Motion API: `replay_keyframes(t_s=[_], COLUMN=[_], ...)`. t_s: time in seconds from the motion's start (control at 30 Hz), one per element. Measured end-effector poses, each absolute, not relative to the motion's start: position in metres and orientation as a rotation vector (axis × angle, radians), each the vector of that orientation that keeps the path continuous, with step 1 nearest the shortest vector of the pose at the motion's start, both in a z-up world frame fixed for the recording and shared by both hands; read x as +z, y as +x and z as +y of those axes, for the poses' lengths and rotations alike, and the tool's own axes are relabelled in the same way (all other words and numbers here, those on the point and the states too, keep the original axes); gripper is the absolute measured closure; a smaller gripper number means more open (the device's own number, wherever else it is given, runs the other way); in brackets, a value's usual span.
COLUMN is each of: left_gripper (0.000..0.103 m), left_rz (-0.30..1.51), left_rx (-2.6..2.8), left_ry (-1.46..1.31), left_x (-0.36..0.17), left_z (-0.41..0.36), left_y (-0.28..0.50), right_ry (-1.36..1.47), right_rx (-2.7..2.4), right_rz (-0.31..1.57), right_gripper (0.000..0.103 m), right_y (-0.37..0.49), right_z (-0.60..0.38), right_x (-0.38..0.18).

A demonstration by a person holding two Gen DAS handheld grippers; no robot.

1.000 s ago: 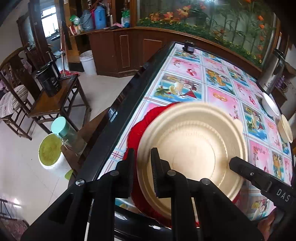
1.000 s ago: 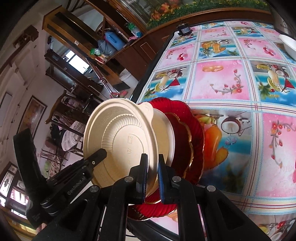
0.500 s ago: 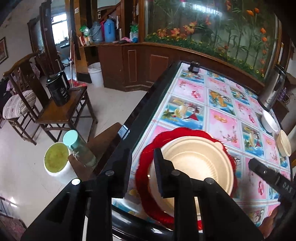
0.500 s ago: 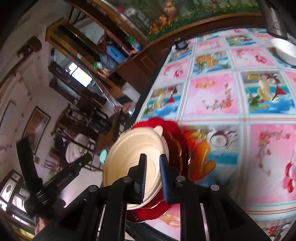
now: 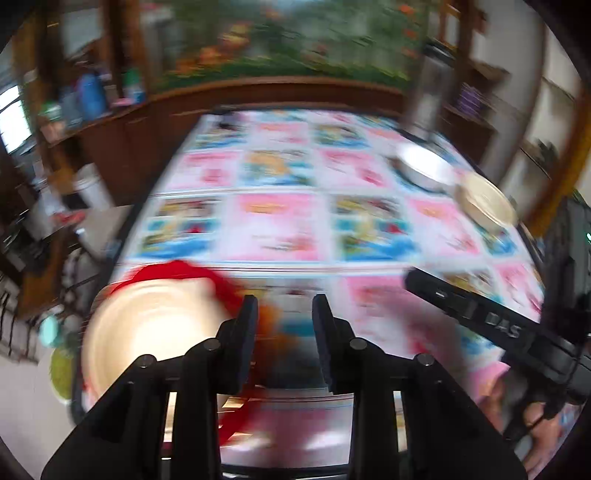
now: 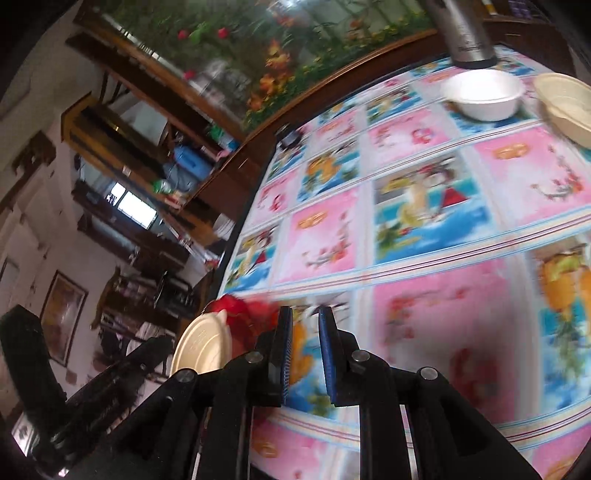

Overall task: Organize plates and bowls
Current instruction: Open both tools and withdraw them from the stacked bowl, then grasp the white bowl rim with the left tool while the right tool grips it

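You're in a home dining room. Ahead of your grippers runs a long dining table (image 6: 436, 236) under a glossy pink-and-blue picture tablecloth (image 5: 277, 225). Beyond its far end: a dark wood cabinet (image 5: 122, 144) topped by a glass panel of painted flowers and greenery (image 6: 258, 48). Left of your right gripper: dark wooden shelving (image 6: 122, 147) crowded with bottles and household clutter, a bright window (image 6: 136, 210), a framed picture (image 6: 62, 317) on the wall, wooden chairs (image 6: 147, 291) lower down. A steel thermos jug (image 6: 465, 29) stands at the table's far end.
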State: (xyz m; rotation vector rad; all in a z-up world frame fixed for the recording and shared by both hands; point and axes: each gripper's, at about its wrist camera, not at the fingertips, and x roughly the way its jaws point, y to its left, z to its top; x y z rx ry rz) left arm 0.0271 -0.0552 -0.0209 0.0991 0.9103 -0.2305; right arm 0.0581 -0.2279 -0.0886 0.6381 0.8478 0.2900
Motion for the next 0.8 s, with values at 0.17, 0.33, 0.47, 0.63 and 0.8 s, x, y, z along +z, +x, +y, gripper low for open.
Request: replay_keyframes(t_s=[0.17, 0.33, 0.47, 0.63, 0.8], left_gripper=[0.057, 0.057, 0.057, 0.057, 0.057], left_rz=[0.971, 1.093, 1.159, 1.167, 1.135], left_rx=[-0.343, -0.423, -0.424, -0.452, -0.373], left_ry=[0.172, 0.157, 0.11, 0.123, 0.102], left_x=[-0.035, -0.055, -0.061, -0.056, -0.05], left_z=[-0.13, -0.18, -0.208, -0.245, -0.248], left_y=[0.035, 0.056, 0.084, 0.108, 0.153], right_ry=[0.711, 0.82, 0.875, 0.918, 0.893], right_rx=[0.191, 0.059, -0.019, -0.103, -0.094], right_rz=[0.812, 0.779, 0.746, 0.687, 0.659], right_gripper=[0.085, 0.085, 0.085, 0.078, 0.074], right_y=[0.046, 0.028, 0.017, 0.011, 0.031], right_z=[-0.297, -0.381, -0.435, -0.489, -0.513], right_x=[-0.099, -0.117, -0.122, -0.119, -0.1])
